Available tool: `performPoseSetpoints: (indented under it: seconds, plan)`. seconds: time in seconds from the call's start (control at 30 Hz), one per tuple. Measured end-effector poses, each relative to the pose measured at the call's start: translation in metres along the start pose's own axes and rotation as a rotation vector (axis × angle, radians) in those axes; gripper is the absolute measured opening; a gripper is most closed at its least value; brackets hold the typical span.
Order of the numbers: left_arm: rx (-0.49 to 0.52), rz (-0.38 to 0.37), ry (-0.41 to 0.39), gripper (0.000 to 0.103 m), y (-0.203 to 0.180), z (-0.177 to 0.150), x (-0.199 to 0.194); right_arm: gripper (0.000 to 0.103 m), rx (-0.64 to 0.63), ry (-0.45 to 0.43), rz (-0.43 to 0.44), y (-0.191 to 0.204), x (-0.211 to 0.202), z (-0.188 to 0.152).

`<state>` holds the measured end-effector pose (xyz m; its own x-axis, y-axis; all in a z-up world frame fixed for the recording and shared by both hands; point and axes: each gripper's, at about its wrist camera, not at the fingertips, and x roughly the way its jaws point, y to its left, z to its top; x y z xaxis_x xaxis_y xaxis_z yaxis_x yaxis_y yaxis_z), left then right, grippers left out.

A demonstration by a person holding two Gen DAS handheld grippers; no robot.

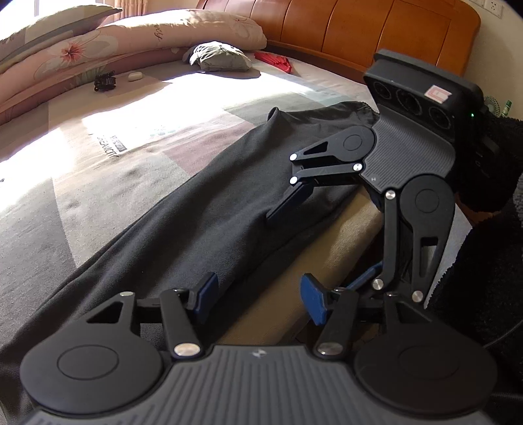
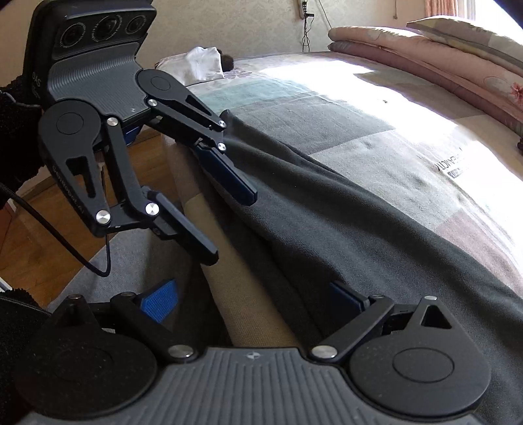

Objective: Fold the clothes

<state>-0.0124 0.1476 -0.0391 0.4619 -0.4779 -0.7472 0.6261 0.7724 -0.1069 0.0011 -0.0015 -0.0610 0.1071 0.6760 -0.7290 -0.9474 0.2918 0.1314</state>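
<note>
Because the garment (image 1: 202, 202) runs lengthwise along the near edge of the bed (image 1: 98, 183), both claws meet it side-on, and the coming move looks to turn on that line-up. It is dark, long and narrow, lying flat on the patterned cover, and its long axis follows the mattress edge, away from the left claw (image 1: 260, 302) toward the right claw (image 1: 323, 235).

In the left wrist view, the left claw is spread about halfway with nothing pinched. Its left finger sits over the cloth's near end; its right finger hangs past the hem, over the tan mattress side. Whether the left pad touches the fabric cannot be told. This claw is nearest that end of the garment.

Farther along, the right claw is also spread, straddling the same hem and holding nothing. In its own camera, the right claw (image 2: 255, 302) has one pad (image 2: 346, 300) over the dark cloth and the other pad (image 2: 160, 300) beyond the bed's edge; contact is unclear here too.

My guess is that each claw is set to nip the near hem and carry it across the bed's width.

Beyond lie a grey bundle (image 1: 217, 57), pillows (image 1: 130, 36) and the wooden headboard (image 1: 359, 29).
</note>
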Motion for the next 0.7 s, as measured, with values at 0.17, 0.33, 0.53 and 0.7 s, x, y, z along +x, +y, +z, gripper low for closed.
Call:
performPoseSetpoints:
  seconds: [0.17, 0.33, 0.53, 0.7]
  plan:
    - [0.002, -0.027, -0.003, 0.058, 0.000, 0.003, 0.012, 0.099, 0.041, 0.011, -0.004, -0.013, 0.009, 0.001]
    - [-0.042, 0.011, 0.017, 0.059, 0.020, 0.003, 0.026, 0.098, 0.055, 0.014, 0.015, -0.018, 0.011, 0.000]
    - [-0.163, 0.013, -0.020, 0.059, 0.057, 0.003, 0.030, 0.089, 0.041, 0.020, -0.008, -0.024, 0.001, 0.003]
    - [-0.168, 0.019, -0.049, 0.063, 0.063, 0.007, 0.018, 0.069, 0.010, 0.014, -0.038, -0.022, -0.008, 0.007]
